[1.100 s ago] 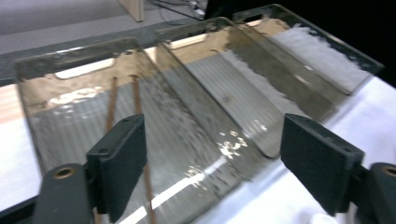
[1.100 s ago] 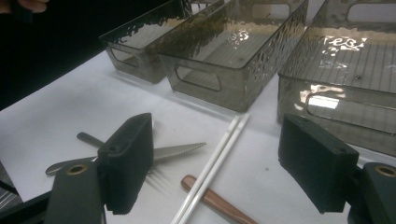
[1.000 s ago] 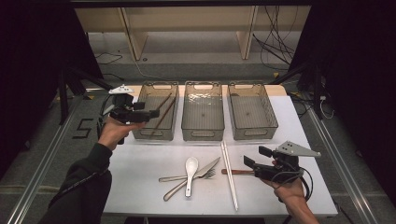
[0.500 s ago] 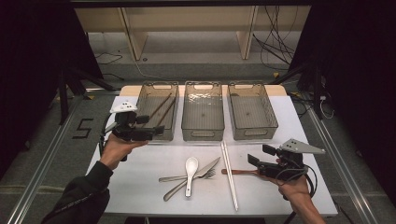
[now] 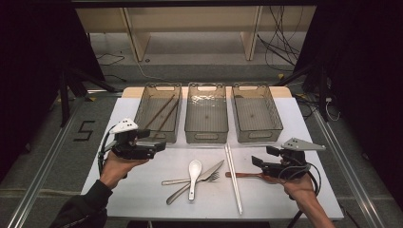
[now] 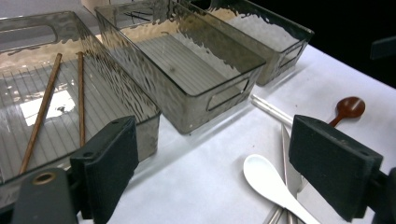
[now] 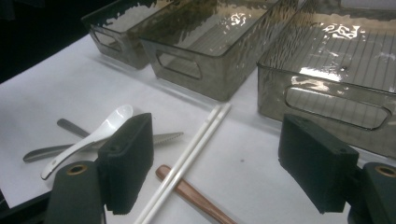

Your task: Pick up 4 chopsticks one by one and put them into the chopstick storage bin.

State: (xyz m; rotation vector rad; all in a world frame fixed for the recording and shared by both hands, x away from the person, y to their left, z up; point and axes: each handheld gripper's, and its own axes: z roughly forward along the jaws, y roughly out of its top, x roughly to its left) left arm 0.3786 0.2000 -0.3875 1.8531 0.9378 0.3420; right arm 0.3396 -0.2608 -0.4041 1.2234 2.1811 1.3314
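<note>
Both the left gripper (image 5: 159, 145) and right gripper (image 5: 256, 161) have fingers spread wide, apparently holding and touching nothing

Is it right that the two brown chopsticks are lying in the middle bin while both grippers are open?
Not quite. The brown chopsticks lie in the left bin, not the middle bin, as the high view shows. The rest holds: the left gripper and the right gripper both have open jaws.

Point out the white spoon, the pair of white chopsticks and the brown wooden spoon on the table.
white spoon (image 5: 194, 167): high view, on its bowl.
white chopsticks (image 5: 233, 176): high view, midway along the pair.
brown wooden spoon (image 6: 349, 107): left gripper view, on its bowl.
</note>
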